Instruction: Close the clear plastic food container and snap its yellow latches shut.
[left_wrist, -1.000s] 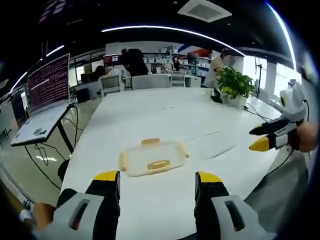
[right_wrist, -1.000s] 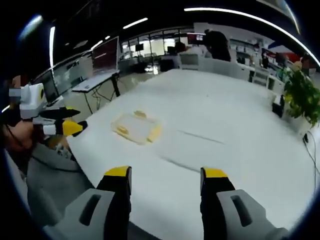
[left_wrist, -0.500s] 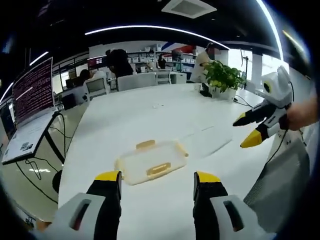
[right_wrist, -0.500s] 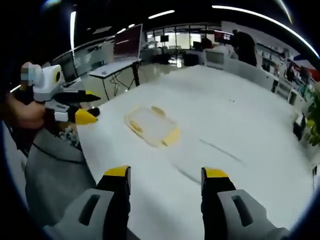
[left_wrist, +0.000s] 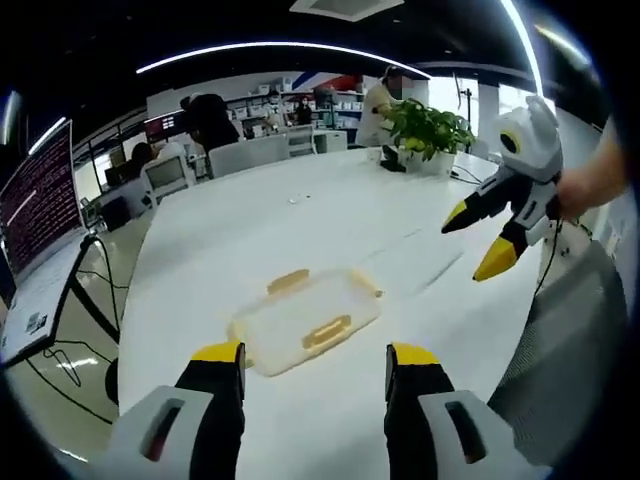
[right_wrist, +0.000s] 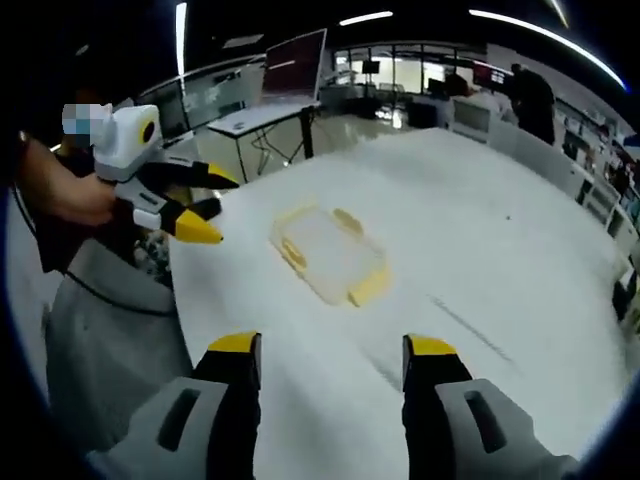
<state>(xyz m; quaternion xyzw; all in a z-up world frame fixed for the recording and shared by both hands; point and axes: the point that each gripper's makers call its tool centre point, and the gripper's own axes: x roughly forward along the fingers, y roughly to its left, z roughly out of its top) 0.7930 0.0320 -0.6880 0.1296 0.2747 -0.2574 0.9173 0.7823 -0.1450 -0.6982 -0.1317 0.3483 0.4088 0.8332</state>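
A clear plastic food container (left_wrist: 302, 320) with yellow latches lies flat on the white table (left_wrist: 300, 220), its lid resting on top. My left gripper (left_wrist: 312, 362) stands open just short of it, with nothing between its jaws. In the right gripper view the container (right_wrist: 327, 253) sits ahead and a little left of my open right gripper (right_wrist: 333, 352). The right gripper (left_wrist: 482, 240) hangs open above the table's right side in the left gripper view. The left gripper (right_wrist: 205, 204) is seen open at the left of the container in the right gripper view.
A potted plant (left_wrist: 425, 130) stands at the far end of the table. Office chairs (left_wrist: 240, 155), monitors (right_wrist: 295, 65) and people fill the room behind. A side desk with a screen (left_wrist: 30, 210) is at the left. A person's grey-clothed lap (right_wrist: 110, 330) borders the table's near edge.
Both cameras have shifted; the container now looks nearer in both views. The right gripper has risen and come further in over the table. The container has not moved on the table.
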